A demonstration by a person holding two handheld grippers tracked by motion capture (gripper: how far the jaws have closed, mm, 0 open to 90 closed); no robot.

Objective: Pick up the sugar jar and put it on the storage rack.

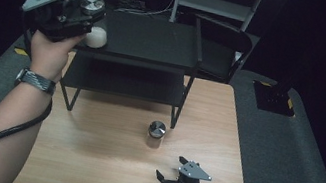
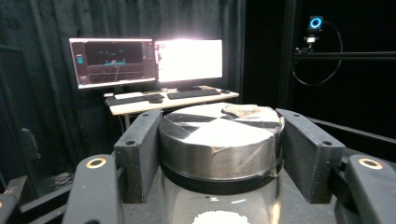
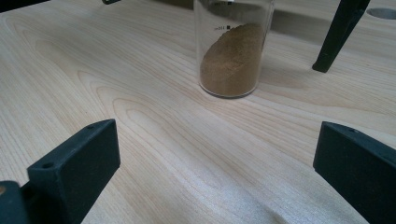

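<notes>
The left tongs (image 1: pixel 82 19) clamp a metal-lidded jar (image 2: pixel 219 140) of white powder above the black shelf (image 1: pixel 150 38), seemingly to stow it there; the right tongs (image 1: pixel 171 177) rest wide apart on the counter (image 1: pixel 98 161), facing a brown-powder jar (image 3: pixel 232 51).

Held jar (image 2: pixel 219 154) cut off below by the left gripper view's bottom edge, brown-powder jar (image 3: pixel 232 51) lid beyond the right gripper view's top edge, printed marks on glass too small to read

Black left gripper (image 1: pixel 79 15), grey dotted triangular plate, thick black cable; dark-banded wristwatch (image 1: pixel 36 80).
</notes>
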